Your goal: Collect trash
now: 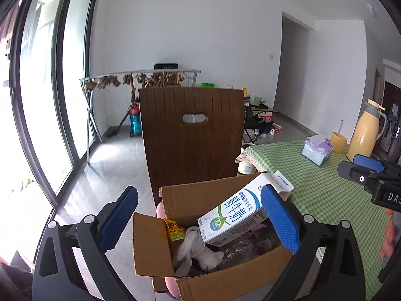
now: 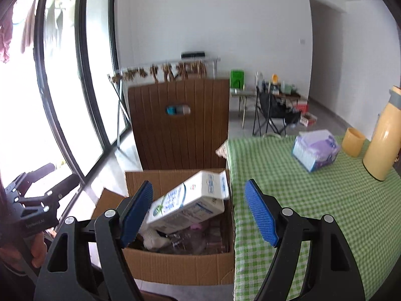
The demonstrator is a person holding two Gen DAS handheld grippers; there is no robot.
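Between the wide-spread, empty left gripper [image 1: 199,219] and right gripper [image 2: 198,212], a milk carton [image 1: 233,217] is seen tilted atop trash inside the cardboard box [image 1: 225,279].

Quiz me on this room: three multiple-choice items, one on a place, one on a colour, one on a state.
1. Where is the milk carton?
A. in the cardboard box
B. on the table
C. on the floor

2. What colour is the checked tablecloth?
A. red
B. green
C. blue

3. How are the left gripper's fingers?
A. clamped on the carton
B. shut, empty
C. spread wide, holding nothing

Answers: 1 A, it leans on the trash inside; 2 B, green and white checks; 3 C, both blue pads stand clear.
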